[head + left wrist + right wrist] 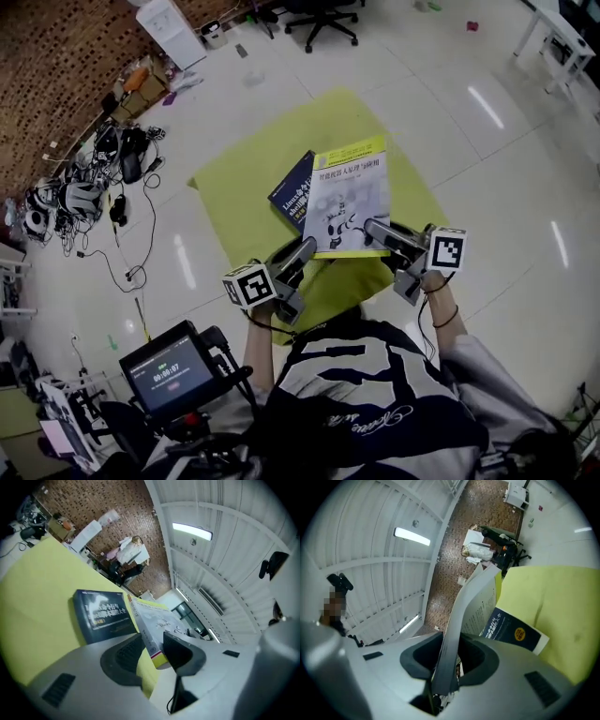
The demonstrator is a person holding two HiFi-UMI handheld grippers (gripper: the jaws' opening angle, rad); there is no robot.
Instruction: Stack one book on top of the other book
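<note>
Around the mat there is a lot of stuff: a heap of black cables (84, 192) by the brick wall (56, 56), a brown box (145, 84), a tall white box (173, 28) and a black chair on wheels (319, 17) at the far side. A small screen (169, 372) on a stand sits close to the person, down at the left. Nothing stands between the two books. The yellow book (352, 192) is out in front of the person, over the middle of the mat. It covers a good part of the blue book (291, 192), which pokes out at its left. The left gripper (305, 251) has its jaws very wide, and they clamp the thick near corner of the yellow book. The right gripper (377, 230) has its jaws much closer together, and they pinch the thin near edge on the other side. The yellow book's long side runs away from the person, with its front cover up and its near short edge at the grippers. I cannot tell if its far end touches the blue book. The blue book lies flat and turned at a slant, with one corner toward the brick wall. Both books are over a yellow-green mat (234, 216), which is spread on a shiny white floor (487, 141). The gripper views show a white ribbed ceiling with long lights.
</note>
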